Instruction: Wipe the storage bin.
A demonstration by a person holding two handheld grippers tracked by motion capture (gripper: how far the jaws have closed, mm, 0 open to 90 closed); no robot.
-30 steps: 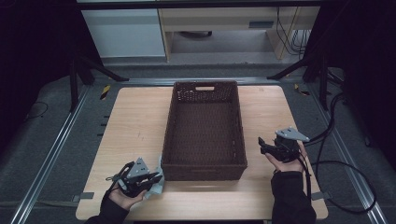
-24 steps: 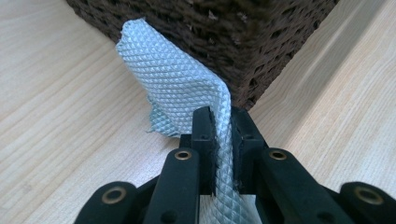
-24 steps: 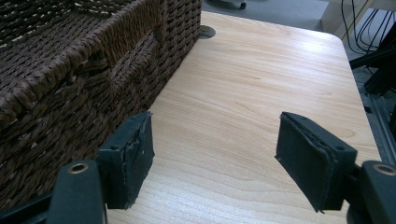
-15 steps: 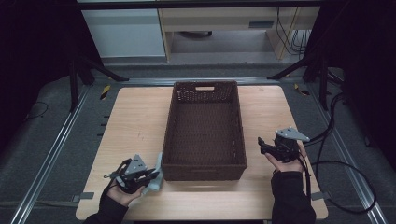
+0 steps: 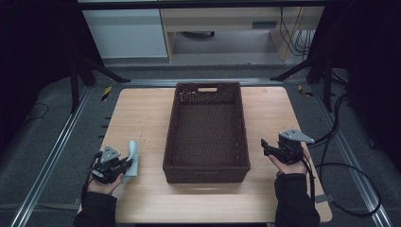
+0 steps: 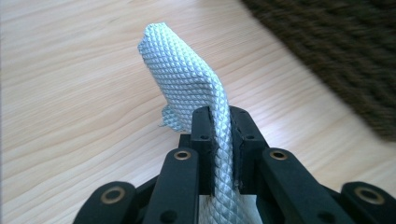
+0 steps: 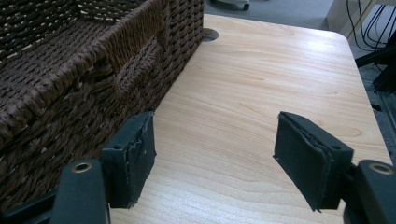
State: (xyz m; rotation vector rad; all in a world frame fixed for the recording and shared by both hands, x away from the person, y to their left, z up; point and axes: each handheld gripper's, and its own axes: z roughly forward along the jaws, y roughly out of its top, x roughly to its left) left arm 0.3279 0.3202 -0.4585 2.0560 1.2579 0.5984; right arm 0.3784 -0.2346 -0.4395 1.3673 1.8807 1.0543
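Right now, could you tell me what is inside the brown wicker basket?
The basket shows just its bare woven floor in the high view. The near wall hides a strip of the floor right behind it. The cloth is outside, clamped in the left gripper.

Over the last second the left gripper (image 5: 124, 164) has drawn away from the basket's (image 5: 206, 172) near-left corner toward 9 o'clock, so it and the pale cloth (image 5: 132, 158) it pinches now sit clear of the wicker instead of right beside it. The cloth, earlier bunched low at the fingers (image 6: 203, 140), now stands up from them as a folded strip pointing toward 12 o'clock. The right gripper (image 5: 265, 145) has eased slightly toward 6 o'clock, nearer the desk's (image 5: 142, 113) front edge.
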